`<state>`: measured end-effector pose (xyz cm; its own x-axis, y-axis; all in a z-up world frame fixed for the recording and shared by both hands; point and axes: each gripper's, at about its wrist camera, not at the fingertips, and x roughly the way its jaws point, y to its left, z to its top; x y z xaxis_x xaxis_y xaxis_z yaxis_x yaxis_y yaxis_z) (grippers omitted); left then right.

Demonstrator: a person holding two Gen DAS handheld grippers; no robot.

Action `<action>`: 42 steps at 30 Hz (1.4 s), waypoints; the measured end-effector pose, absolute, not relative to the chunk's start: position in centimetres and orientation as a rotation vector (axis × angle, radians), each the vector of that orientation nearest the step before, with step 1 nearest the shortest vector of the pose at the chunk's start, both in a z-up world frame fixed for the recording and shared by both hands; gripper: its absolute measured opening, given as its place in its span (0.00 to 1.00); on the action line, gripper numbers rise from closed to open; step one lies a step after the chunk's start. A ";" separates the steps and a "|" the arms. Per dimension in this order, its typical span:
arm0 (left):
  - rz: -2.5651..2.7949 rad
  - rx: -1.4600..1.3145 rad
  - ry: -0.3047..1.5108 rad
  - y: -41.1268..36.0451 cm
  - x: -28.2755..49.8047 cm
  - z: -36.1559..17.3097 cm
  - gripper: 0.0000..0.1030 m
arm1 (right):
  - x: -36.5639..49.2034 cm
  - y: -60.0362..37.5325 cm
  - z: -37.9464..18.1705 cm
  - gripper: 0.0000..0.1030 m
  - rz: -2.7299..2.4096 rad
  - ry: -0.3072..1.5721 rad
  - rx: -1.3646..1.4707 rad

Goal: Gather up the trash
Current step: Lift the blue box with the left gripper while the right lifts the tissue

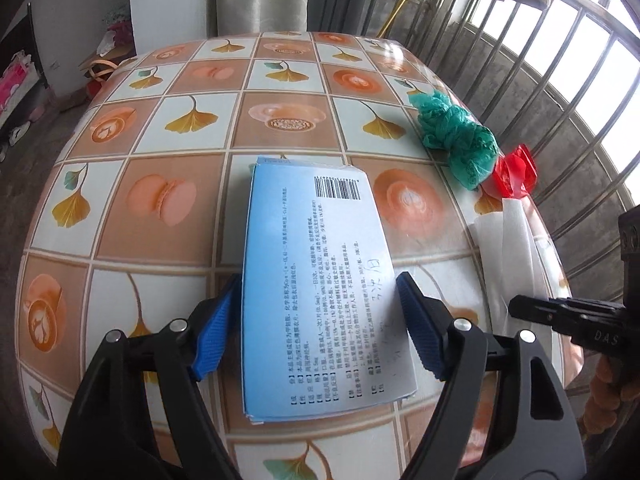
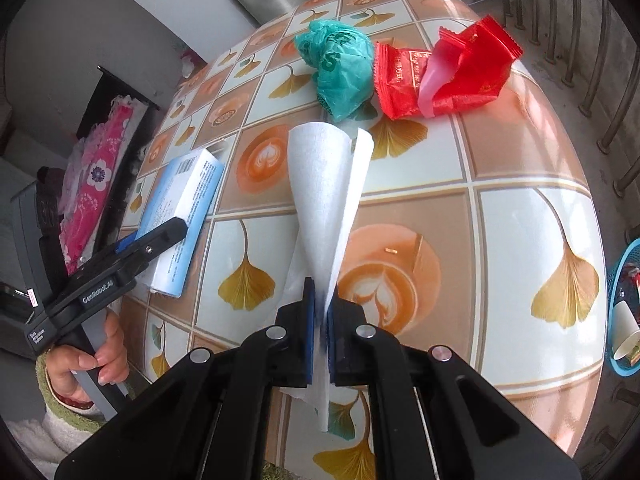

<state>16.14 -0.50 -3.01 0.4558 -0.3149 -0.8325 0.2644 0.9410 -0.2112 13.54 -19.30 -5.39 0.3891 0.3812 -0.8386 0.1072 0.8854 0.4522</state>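
Trash lies spread over the tiled-pattern bench (image 1: 192,216): a crumpled green plastic bag (image 2: 340,66) touches a red snack wrapper (image 2: 444,68) near the far right edge, and a flattened blue medicine box (image 1: 320,280) lies printed side up toward the left. The left hand-held gripper (image 1: 320,312) straddles the box with its blue pads (image 1: 216,336) against both long edges, seemingly clamping it, though how firm the hold is cannot be told. The right hand-held gripper (image 2: 320,312) is clenched on a white tissue (image 2: 328,192), which fans forward from the jaws above the bench, short of the green bag. Metal railing bars (image 1: 520,92) stand beyond the bench's right edge. At the far right of the right wrist view, a blue basket (image 2: 614,344) below bench level holds a white paper cup (image 2: 626,330) and other scraps too small to make out.
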 end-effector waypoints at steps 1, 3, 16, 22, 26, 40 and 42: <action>-0.358 -0.054 1.045 -0.2 15.4 -3.0 0.70 | 13.3 -19.5 -5.4 0.06 0.181 1.172 0.486; -0.355 -0.058 1.063 0.3 14.2 -3.0 0.70 | 12.8 -19.9 -5.5 0.06 0.180 1.172 0.498; -0.348 -0.048 1.070 -0.4 13.0 -3.9 0.72 | 12.3 -19.2 -4.4 0.43 0.112 1.146 0.432; -0.337 -0.007 1.047 -0.9 13.3 -4.0 0.72 | 12.5 -18.0 -4.4 0.43 0.049 1.126 0.340; -0.329 0.005 1.032 -1.1 13.3 -4.1 0.72 | 12.6 -16.6 -4.5 0.43 0.009 1.113 0.231; -0.323 0.048 0.993 -1.5 13.1 -3.6 0.70 | 12.5 -15.7 -4.6 0.28 -0.033 1.105 0.125; -0.327 0.058 0.985 -1.6 13.0 -3.5 0.70 | 12.5 -15.8 -4.6 0.22 -0.035 1.106 0.131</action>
<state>12.99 -1.60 -3.47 0.5079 -0.2455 -0.8257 0.2975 0.9495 -0.0993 12.46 -15.78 -4.56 0.4488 0.0366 -0.8929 0.0936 0.9917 0.0877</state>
